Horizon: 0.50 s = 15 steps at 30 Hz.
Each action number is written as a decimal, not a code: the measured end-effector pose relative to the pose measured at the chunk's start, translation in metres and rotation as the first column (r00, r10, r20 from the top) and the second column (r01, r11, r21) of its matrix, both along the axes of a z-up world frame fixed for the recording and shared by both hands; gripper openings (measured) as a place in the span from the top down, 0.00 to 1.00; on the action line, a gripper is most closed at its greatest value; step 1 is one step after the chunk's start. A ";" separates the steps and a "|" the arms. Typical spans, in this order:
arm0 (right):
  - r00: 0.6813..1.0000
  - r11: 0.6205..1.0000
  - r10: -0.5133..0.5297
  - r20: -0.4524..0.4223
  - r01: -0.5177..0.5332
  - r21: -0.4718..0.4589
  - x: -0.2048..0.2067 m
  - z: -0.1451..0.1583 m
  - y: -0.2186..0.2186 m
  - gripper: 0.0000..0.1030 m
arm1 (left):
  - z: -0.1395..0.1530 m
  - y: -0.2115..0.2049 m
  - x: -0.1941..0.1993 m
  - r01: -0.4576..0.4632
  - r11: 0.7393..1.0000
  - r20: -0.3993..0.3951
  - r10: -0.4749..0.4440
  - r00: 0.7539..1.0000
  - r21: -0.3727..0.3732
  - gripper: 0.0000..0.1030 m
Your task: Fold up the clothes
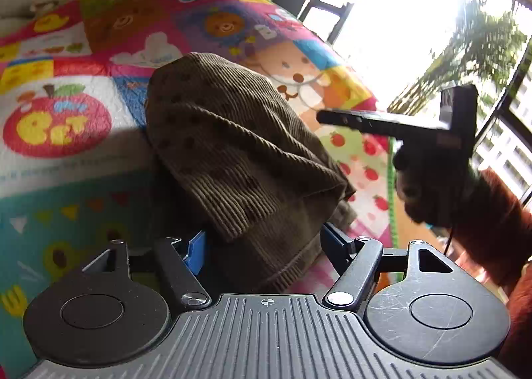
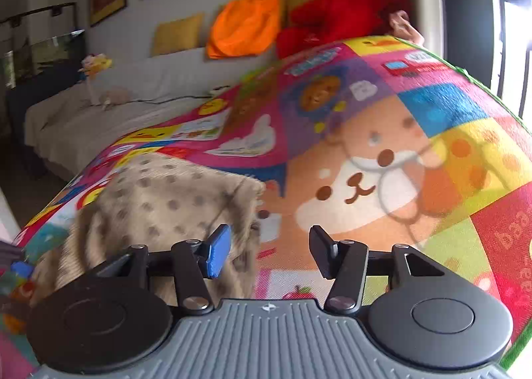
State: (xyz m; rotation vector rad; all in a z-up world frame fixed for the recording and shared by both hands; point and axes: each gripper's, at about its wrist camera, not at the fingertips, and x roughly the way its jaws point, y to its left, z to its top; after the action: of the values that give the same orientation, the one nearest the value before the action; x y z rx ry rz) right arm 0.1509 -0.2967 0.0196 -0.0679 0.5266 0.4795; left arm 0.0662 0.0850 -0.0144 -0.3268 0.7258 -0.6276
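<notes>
Here the brown ribbed corduroy garment with dark dots [image 1: 239,153] lies bunched on the colourful cartoon-print play mat [image 1: 66,56], and it serves as the landmark. The left claw [image 1: 262,246] sits at the garment's near edge, its 2 blue-padded fingers [image 1: 196,251] on either side of the thick fabric; the cloth fills the gap, so the claw looks clamped on it, probably to lift that edge for a fold. The right claw [image 2: 266,251] hovers just right of the garment [image 2: 159,206], spread wide with only mat between its fingers, likely free to take a second edge.

The left wrist view shows the grip itself and the right tool's black body [image 1: 399,123] held in a hand [image 1: 429,189] beyond the garment. The right wrist view instead shows the garment's far edge, plus an orange cushion [image 2: 246,26] and red plush [image 2: 335,20] behind it.
</notes>
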 end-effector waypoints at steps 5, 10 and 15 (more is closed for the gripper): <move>0.979 0.982 0.187 0.085 -0.185 -0.031 -0.066 0.005 0.016 0.39 | -0.005 0.035 0.011 -0.183 0.966 -0.108 0.166 0.980 -0.181 0.20; 0.948 0.939 0.280 0.154 -0.236 -0.249 -0.095 -0.021 0.059 0.40 | -0.023 0.023 0.032 -0.242 0.955 -0.217 0.203 0.955 -0.171 0.50; 0.928 0.933 0.299 0.223 -0.235 -0.273 -0.103 -0.019 0.073 0.93 | 0.001 0.024 0.009 -0.270 0.956 -0.102 0.259 0.961 -0.118 0.85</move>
State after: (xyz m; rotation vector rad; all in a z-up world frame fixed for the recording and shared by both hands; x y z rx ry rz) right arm 0.0477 -0.2235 0.0010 -0.4385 0.3126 0.6623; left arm 0.0754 0.1094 -0.0133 -0.5653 0.7094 -0.4088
